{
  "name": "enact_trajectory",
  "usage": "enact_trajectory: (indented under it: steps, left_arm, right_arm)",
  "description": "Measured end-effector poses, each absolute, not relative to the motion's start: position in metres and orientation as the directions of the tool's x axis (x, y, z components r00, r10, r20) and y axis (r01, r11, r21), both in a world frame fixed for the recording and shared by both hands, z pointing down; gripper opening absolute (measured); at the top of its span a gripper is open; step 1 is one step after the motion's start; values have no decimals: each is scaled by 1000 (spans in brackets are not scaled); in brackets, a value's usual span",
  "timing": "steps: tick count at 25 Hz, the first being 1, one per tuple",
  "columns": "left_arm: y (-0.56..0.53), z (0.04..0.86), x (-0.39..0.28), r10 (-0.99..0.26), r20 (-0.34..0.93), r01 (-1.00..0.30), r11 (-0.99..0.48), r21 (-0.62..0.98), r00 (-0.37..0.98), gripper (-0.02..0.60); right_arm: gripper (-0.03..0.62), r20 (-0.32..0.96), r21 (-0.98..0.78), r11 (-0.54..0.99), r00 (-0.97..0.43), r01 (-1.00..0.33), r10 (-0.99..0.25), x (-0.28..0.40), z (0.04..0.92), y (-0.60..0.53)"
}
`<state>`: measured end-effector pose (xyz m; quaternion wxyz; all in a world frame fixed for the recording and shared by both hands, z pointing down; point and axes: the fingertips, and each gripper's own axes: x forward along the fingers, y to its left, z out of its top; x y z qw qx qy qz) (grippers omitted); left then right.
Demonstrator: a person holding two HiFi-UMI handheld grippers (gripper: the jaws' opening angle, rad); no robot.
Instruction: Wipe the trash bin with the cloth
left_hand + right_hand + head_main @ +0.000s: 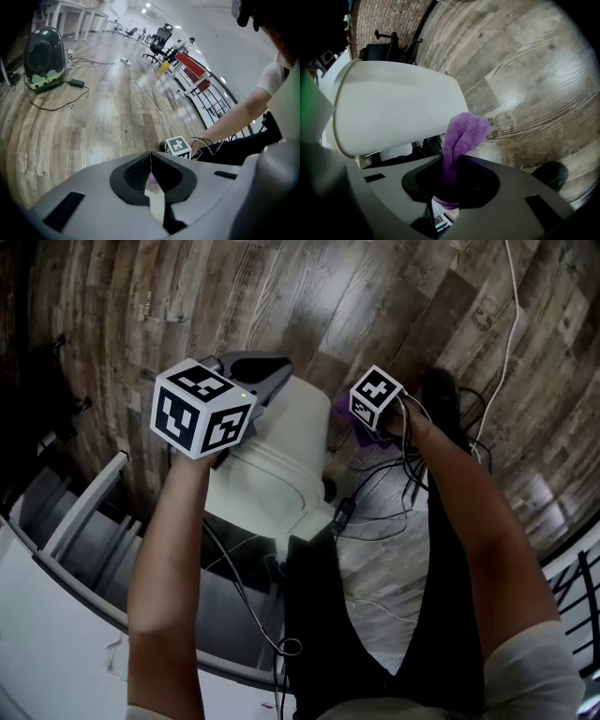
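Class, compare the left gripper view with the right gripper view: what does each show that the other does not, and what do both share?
Only the left gripper view: a dark domed carrier, a long white cable, and the left tool, shut. Only the right gripper view, plainly: the purple cloth clamped in the right tool, beside the white trash bin. Both: the wood-plank floor.

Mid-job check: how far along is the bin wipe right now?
Done: the right gripper has the purple cloth clamped, and the left gripper looks shut on a wall of the white trash bin, which lies tilted. In hand: the cloth looks pressed to the bin's outer side. Left: the wiping itself; no view shows which areas are already clean.
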<state>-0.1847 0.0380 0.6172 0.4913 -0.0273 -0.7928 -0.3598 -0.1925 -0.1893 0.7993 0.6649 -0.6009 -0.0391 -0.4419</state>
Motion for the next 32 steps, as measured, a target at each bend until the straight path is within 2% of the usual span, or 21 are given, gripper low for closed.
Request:
enact_trajectory:
  steps: [8,14,22,32]
  left_arm:
    - [29,524,-183,-67,762,574,616,539,-644,5]
    - [13,472,-173,50,745,646,540,540,-665,5]
    - [-10,391,-170,226,749,755,427,499,-623,5]
    - [-43,239,-181,456,701,835,260,485,-549,5]
  right_arm:
    - [91,697,-716,-394,559,576,-450,-243,691,-133]
    - [91,744,-667,-488,547,563,-385,-272,625,-106]
    - [91,771,-614,-582,564,534,-296,-312,519,-59]
    - [91,805,-476,-805,543,355,-237,-328,349,-13]
